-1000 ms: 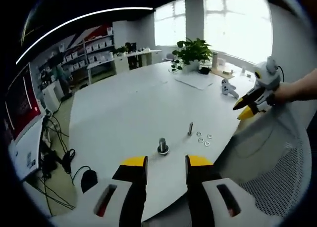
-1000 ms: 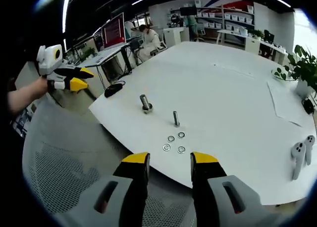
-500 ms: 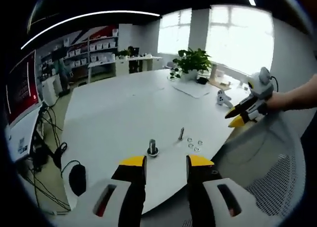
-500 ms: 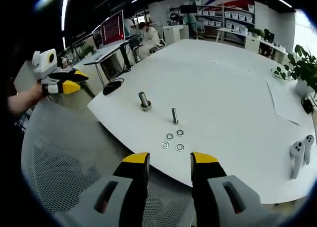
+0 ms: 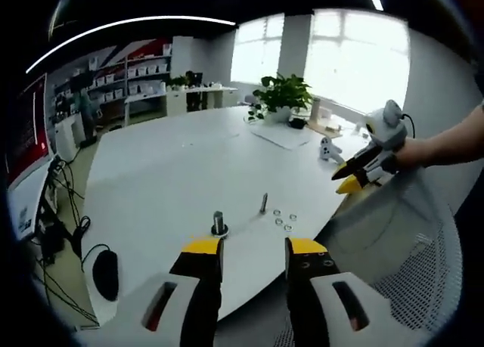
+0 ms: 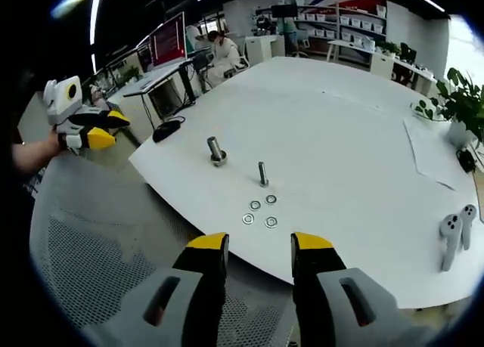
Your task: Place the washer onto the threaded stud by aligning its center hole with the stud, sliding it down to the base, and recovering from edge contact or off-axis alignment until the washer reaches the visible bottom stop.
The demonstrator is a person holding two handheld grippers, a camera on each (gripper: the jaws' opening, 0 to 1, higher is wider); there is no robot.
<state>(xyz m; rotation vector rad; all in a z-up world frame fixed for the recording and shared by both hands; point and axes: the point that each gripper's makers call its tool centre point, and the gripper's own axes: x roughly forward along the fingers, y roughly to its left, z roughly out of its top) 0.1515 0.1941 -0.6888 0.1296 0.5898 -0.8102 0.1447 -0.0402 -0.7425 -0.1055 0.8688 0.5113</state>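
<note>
Both hand-held grippers, left (image 5: pixel 253 247) and right (image 6: pixel 259 245), have been drawn back slightly, jaws apart and empty; four small silver washers (image 6: pixel 259 211) lie untouched ahead of the right one, beside the upright threaded stud (image 6: pixel 262 173).

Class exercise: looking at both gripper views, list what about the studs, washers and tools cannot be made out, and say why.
1. Threads on the two studs: too small in either view.
2. Washers: four tiny rings; hole size and thickness unreadable. In the left gripper view they blur together.
3. Left tool and right tool: bodies cut off by the bottom edge.
4. White table: its near edge hides what lies beneath.
</note>
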